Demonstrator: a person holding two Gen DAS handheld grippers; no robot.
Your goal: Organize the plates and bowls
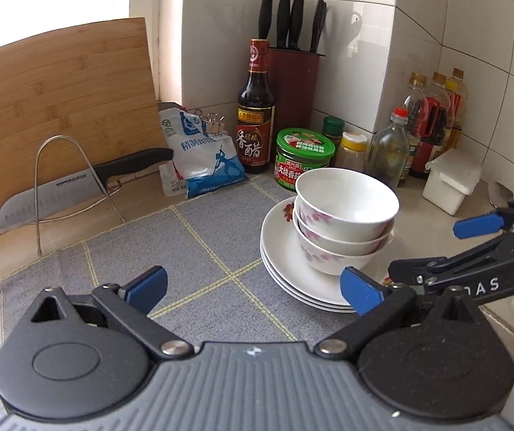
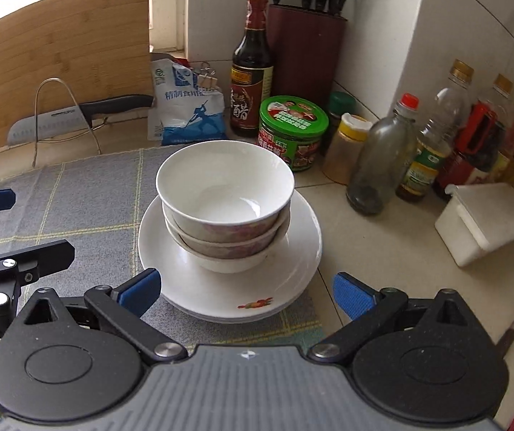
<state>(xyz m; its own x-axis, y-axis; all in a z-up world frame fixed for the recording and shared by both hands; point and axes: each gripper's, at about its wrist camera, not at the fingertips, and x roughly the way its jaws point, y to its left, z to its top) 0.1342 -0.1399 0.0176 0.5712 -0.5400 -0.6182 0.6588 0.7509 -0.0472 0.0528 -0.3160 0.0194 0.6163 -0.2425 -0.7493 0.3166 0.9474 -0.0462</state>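
Three white bowls with pink flowers [image 1: 343, 222] are nested on a stack of white plates [image 1: 285, 269] at the right edge of a grey checked mat [image 1: 156, 251]. My left gripper [image 1: 255, 289] is open and empty over the mat, left of the stack. My right gripper [image 1: 472, 248] reaches in from the right, open. In the right wrist view the bowls [image 2: 224, 201] and plates [image 2: 293, 265] lie just ahead of the open, empty right gripper [image 2: 246, 292]. The left gripper [image 2: 9, 230] shows at the left edge.
A vinegar bottle [image 1: 255, 115], green-lidded jar [image 1: 303, 158], salt bag [image 1: 203, 154], knife block [image 1: 293, 86], oil bottles [image 2: 436, 143] and a white box [image 2: 483, 222] crowd the tiled wall. A cutting board [image 1: 59, 118] and knife [image 1: 77, 186] lean at left.
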